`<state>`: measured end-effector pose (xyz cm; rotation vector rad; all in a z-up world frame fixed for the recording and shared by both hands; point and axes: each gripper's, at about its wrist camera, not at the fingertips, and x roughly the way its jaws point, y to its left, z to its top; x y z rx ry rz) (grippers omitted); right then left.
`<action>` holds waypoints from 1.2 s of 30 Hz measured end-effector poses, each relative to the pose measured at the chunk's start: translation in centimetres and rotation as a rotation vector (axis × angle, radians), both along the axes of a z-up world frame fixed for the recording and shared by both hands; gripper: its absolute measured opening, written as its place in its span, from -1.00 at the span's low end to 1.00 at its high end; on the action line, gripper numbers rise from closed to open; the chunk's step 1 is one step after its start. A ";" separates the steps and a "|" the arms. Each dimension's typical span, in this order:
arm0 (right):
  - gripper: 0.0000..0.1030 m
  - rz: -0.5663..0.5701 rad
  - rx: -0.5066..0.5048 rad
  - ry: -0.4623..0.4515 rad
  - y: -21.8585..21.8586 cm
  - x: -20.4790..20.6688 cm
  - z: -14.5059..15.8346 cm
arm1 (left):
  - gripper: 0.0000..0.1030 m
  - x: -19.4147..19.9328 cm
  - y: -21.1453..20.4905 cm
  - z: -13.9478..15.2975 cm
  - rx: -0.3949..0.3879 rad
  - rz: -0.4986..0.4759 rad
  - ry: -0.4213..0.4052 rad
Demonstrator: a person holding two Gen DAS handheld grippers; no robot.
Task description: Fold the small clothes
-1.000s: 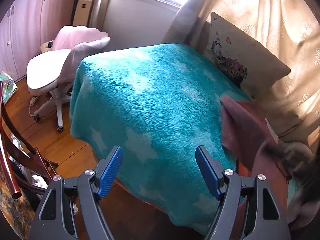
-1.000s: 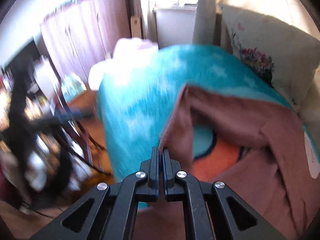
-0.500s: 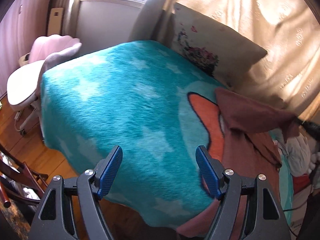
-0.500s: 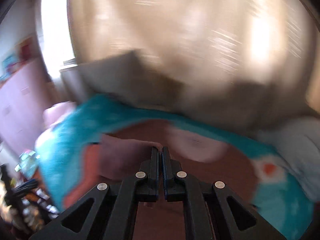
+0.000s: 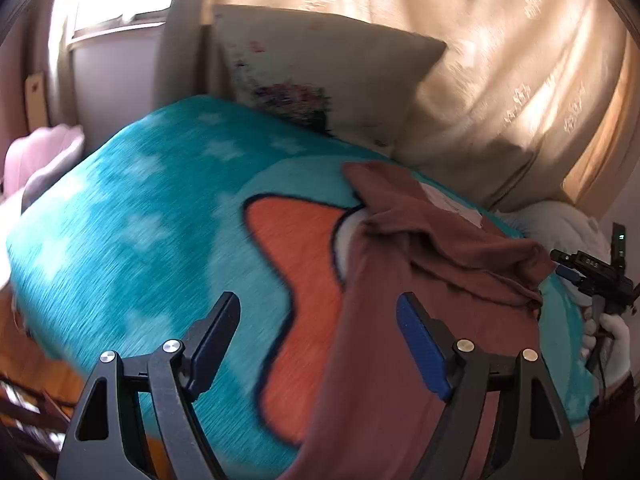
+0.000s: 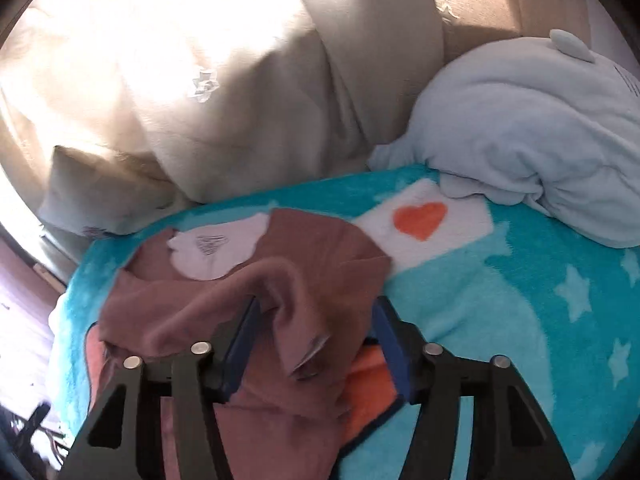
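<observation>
Brown shirt (image 6: 320,264) bunched btwn parted right tongs (image 6: 316,344), left tongs (image 5: 318,316) apart, blanket (image 5: 140,220) blurred

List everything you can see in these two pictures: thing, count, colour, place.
Garment: one, brown, crumpled on the blanket's right part.
Blanket: one, teal with white stars and an orange shape, covering the bed.
Pillow: one, cream with a dark print, against the curtain.
Curtain: beige, behind the bed.
Plush toy: one, pale blue, at the blanket's far edge.
Left tongs: open, above blanket and garment.
Right tongs: open, garment fold between the fingers.
</observation>
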<state>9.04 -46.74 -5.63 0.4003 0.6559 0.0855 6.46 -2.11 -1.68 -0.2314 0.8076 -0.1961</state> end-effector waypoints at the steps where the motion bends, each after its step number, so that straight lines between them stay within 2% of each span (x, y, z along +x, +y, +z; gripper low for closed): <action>1: 0.23 0.009 -0.003 -0.005 0.1 0.0 -0.2 | 0.55 1.1 -1.1 0.1 0.010 -0.021 0.000; 5: 0.23 0.043 0.011 0.019 1.1 1.1 -1.6 | 0.55 5.9 -5.5 -0.4 0.034 -0.113 0.043; 9: 0.20 0.071 -0.058 0.031 2.8 2.3 -3.3 | 0.55 10.4 -8.9 -2.1 0.070 -0.181 0.096; 11: -0.34 0.081 -0.081 0.032 3.4 2.7 -3.6 | 0.55 12.4 -9.7 -3.1 0.040 -0.190 0.143; 12: -0.67 0.091 -0.076 0.032 3.7 2.8 -3.4 | 0.55 13.2 -9.8 -3.3 0.000 -0.190 0.157; 15: -0.67 0.127 -0.098 0.002 4.7 2.3 -1.9 | 0.55 15.0 -10.2 -3.7 -0.090 -0.180 0.191; 17: -0.72 0.164 -0.117 -0.014 5.5 2.0 -0.6 | 0.32 16.4 -10.7 -4.6 -0.116 -0.161 0.241; 18: -0.77 0.184 -0.113 -0.018 5.9 1.8 -0.1 | -0.27 16.9 -10.9 -5.0 -0.105 -0.149 0.262; 19: -0.81 0.200 -0.105 -0.023 6.1 1.7 0.5 | -0.65 17.5 -11.1 -5.6 -0.079 -0.136 0.293; 21: -0.89 0.228 -0.072 -0.033 6.3 1.5 1.4 | -0.66 18.0 -10.5 -5.6 -0.112 -0.119 0.310; 25: -0.91 0.304 0.117 -0.129 4.6 -0.3 5.2 | -0.71 17.2 -8.6 -3.6 -0.114 -0.090 0.260; 28: -0.90 0.298 0.205 -0.161 2.1 -1.2 5.6 | -0.71 16.7 -7.4 -3.3 -0.108 -0.070 0.265; 31: -0.90 0.217 0.239 -0.063 -0.7 0.1 2.1 | -0.70 16.4 -7.3 -4.8 -0.058 -0.061 0.298; 33: -0.83 0.114 0.178 0.060 -2.0 1.5 -1.7 | -0.66 16.2 -7.3 -5.6 -0.037 -0.072 0.308; 34: -0.83 0.072 0.126 0.097 -2.4 1.6 -3.1 | -0.60 15.8 -7.1 -5.8 -0.033 -0.079 0.307; 35: -0.83 0.062 0.120 0.117 -2.6 1.6 -4.2 | -0.57 15.4 -6.8 -5.8 -0.033 -0.085 0.300; 36: -0.83 0.079 0.177 0.112 -2.9 1.3 -4.9 | -0.55 15.0 -6.4 -5.7 -0.041 -0.088 0.292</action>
